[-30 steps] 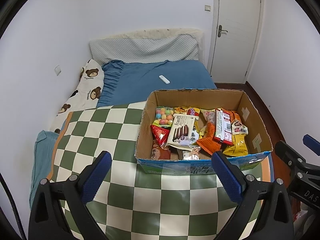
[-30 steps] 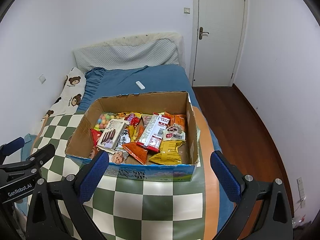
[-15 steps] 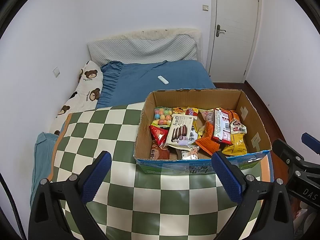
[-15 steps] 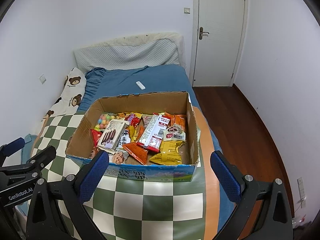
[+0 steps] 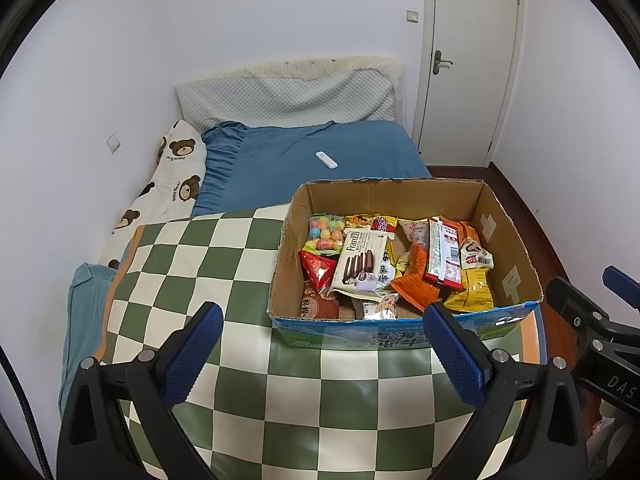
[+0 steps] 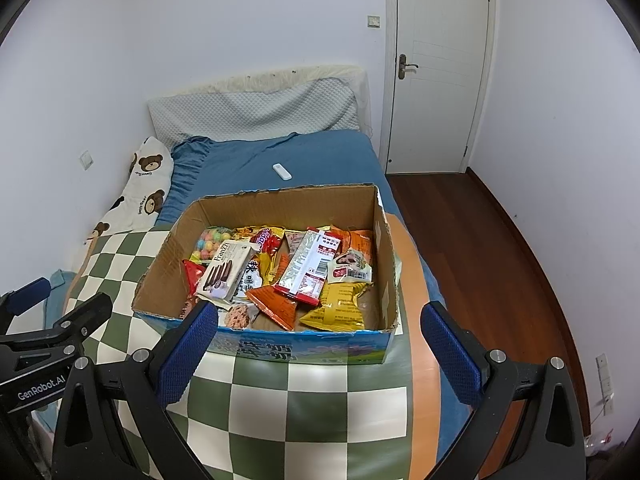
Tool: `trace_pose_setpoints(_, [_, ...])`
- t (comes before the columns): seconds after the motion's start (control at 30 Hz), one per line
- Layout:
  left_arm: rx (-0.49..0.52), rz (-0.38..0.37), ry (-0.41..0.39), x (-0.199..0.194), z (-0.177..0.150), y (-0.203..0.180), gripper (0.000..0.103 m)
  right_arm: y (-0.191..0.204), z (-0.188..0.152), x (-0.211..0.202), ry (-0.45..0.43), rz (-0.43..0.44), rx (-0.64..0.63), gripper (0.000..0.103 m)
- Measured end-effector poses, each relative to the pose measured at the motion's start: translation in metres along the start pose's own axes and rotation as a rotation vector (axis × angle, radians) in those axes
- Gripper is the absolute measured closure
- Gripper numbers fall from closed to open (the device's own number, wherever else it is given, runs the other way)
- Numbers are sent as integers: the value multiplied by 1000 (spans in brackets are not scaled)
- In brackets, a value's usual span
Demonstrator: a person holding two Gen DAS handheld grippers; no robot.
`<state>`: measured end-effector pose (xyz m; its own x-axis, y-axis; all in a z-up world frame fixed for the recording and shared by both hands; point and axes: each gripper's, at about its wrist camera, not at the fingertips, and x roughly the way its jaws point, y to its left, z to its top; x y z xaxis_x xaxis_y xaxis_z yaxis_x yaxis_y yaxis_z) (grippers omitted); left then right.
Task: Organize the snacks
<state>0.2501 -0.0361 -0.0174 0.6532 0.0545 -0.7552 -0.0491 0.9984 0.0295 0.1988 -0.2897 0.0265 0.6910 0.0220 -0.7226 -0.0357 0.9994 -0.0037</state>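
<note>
A cardboard box (image 5: 404, 200) sits on a green-and-white checked mat (image 5: 200, 264) laid over a bed (image 5: 280, 160). The box holds a loose heap of snacks (image 5: 396, 264): a white biscuit pack (image 5: 358, 264) lies at the left-centre, a bag of coloured candy (image 5: 325, 233) in the far left corner, a red-and-white packet (image 6: 310, 266) tilted across the middle, an orange bag (image 6: 276, 306) and a yellow bag (image 6: 340, 304) toward the near wall. The left gripper (image 5: 320, 354) hovers above the mat just short of the box's near wall, jaws spread wide, holding nothing. The right gripper (image 6: 318, 354) hangs at the box's near right side, jaws likewise wide apart and empty. Neither gripper touches the box. A small white remote (image 5: 326, 159) lies on the blue sheet beyond the box, well apart from it. A closed white door (image 6: 438, 68) stands at the far right.
</note>
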Motion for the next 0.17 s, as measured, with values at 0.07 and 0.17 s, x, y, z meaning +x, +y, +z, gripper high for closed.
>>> trace_pose_setpoints(0.07, [1, 3, -7, -1, 0, 0, 1, 0, 0, 0, 1, 2, 1, 0])
trace_pose_setpoints(0.17, [-1, 0, -11, -2, 0, 0, 1, 0, 0, 0, 0, 1, 2, 0])
